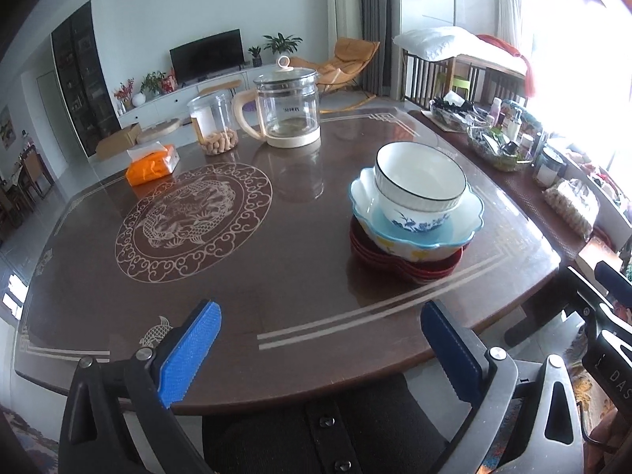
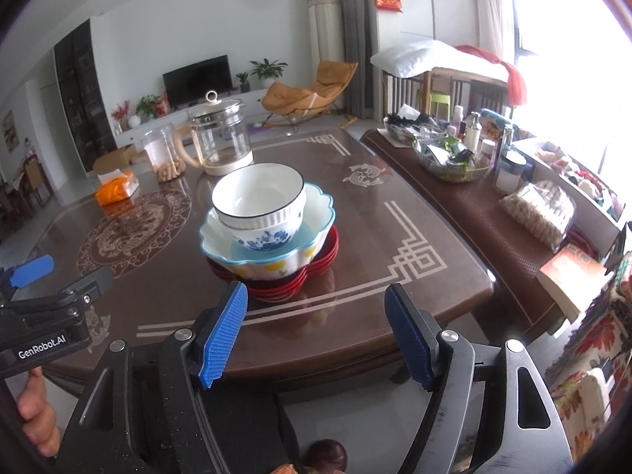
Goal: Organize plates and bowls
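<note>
One stack of dishes stands on the brown table. Red plates lie at the bottom, a scalloped blue-lined bowl sits on them, then a blue-flowered bowl, with a white dark-rimmed bowl on top. The stack also shows in the right wrist view: red plates, scalloped bowl, white bowl. My left gripper is open and empty over the table's near edge, left of the stack. My right gripper is open and empty, just in front of the stack.
A glass kettle, a jar of peanuts and an orange tissue pack stand at the table's far side. A side bench on the right holds a glass bowl of clutter, bottles and a packet.
</note>
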Demonstrator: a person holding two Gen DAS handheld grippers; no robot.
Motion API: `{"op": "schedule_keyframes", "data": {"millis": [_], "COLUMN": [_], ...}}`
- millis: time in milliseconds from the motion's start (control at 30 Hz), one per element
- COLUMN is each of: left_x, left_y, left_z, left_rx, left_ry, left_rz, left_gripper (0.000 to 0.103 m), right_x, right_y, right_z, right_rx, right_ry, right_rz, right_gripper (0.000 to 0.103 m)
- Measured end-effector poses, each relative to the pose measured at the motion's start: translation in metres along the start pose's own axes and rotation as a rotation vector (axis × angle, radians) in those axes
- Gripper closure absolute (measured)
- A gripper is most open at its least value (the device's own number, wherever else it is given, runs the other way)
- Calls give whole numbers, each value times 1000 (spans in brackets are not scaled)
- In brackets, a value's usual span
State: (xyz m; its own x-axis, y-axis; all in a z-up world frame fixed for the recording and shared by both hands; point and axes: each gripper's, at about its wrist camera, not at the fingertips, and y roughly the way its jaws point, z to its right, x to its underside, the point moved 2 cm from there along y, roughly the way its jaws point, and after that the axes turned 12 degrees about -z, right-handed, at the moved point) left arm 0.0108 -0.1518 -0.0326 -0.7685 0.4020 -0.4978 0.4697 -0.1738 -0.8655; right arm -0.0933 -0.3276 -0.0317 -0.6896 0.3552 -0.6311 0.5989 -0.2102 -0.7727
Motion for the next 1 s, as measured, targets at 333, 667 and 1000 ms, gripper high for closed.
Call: {"op": "schedule_keyframes", "data": {"millis": [333,667,1000], "left_x": [6,6,5], "left_y": [-5,1,1], "left_z": [9,6,10], "left_rx": [-11,-18,15], "left_ry": [29,17,32], "left_rz": [-7,-15,-6], "left_gripper": [2,2,2], "right_x": [13,13,11], "right_y": [-21,-13,-17], "right_z": [-17,-13,-18], "right_rx": [26,35,48], "right_ry": [-29,-1,-16], "right_rz": [-31,-35,-9], "right_gripper": [27,27,27]}}
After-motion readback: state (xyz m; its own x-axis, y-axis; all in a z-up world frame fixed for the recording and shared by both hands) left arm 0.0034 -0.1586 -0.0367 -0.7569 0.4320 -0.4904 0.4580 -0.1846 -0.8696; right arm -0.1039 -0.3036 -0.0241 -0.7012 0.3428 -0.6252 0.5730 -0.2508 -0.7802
